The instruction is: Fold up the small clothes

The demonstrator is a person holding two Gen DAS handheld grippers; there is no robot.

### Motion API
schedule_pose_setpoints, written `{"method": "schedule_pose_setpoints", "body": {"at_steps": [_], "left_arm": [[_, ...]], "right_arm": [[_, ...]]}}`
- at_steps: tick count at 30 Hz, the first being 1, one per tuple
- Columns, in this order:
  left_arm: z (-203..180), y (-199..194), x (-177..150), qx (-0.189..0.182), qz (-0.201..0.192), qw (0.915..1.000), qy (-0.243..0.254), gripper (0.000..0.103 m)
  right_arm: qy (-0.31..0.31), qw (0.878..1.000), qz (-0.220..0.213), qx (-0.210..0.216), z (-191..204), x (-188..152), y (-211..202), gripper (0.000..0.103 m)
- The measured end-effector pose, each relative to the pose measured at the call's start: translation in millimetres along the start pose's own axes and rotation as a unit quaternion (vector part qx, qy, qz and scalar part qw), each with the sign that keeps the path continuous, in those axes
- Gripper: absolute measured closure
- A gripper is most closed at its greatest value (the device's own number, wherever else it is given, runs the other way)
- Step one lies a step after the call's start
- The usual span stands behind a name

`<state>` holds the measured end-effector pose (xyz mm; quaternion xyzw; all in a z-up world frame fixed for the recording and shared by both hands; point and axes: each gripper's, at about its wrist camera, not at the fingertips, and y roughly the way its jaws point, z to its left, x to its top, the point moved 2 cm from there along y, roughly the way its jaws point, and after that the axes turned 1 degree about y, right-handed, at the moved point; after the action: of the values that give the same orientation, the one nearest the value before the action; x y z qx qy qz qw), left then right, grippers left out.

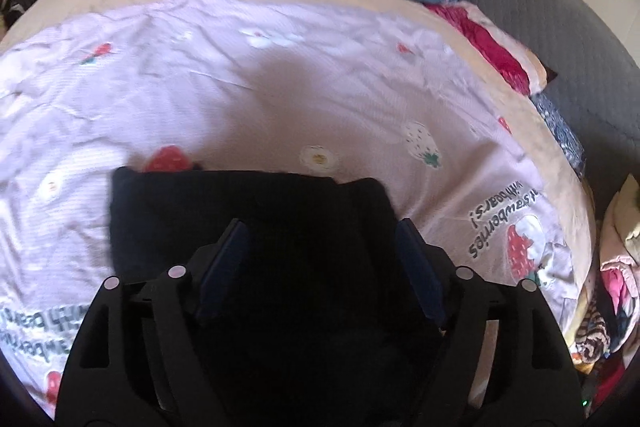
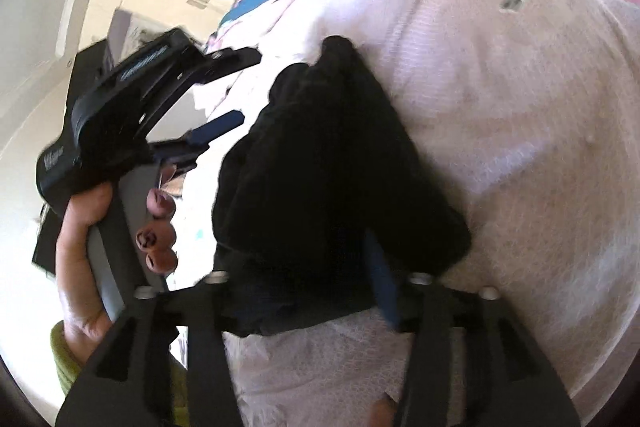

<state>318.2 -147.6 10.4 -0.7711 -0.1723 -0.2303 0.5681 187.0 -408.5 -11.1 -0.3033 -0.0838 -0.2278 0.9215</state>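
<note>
Both grippers' jaws apart over folded black garment (image 1: 248,203), bare strawberry-print quilt (image 1: 320,75) beyond.

1. We see one small black garment (image 1: 248,215), dark and plain, with no print or pattern that we can make out.
2. It lies on the bed, on a pale pink cover (image 1: 280,87) printed with strawberries and daisies.
3. In the left wrist view it looks folded, with a straight far edge and squared corners.
4. In the right wrist view the garment (image 2: 320,155) looks bunched and thick, its narrow end reaching away across the cover (image 2: 500,107).
</note>
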Motion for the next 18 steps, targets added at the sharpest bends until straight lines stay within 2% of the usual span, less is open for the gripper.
{"method": "schedule_pose_setpoints", "body": {"at_steps": [5,9,13,15,18], "left_arm": [[35.9,-22.9,-30.7,0.032,-0.018,0.9993,0.0,0.033],[50.6,-26.3,-56.8,0.05,-0.021,0.9985,0.009,0.033],[53.8,-23.2,-74.8,0.056,-0.019,0.9981,0.019,0.033],[51.9,-24.3,-82.4,0.056,-0.021,0.9977,0.03,0.033],[49.2,-26.3,-87.0,0.062,-0.028,0.9968,0.042,0.033]], "right_arm": [[-0.038,0.999,-0.015,-0.01,15.4,18.1,-7.9,0.02],[-0.041,0.999,0.002,-0.013,16.5,44.5,5.0,0.019],[-0.022,0.998,0.063,-0.017,7.9,72.9,43.0,0.019],[-0.019,0.997,0.073,-0.022,4.8,79.9,54.5,0.019],[-0.061,0.994,0.077,-0.042,13.2,86.9,63.3,0.022]]}}
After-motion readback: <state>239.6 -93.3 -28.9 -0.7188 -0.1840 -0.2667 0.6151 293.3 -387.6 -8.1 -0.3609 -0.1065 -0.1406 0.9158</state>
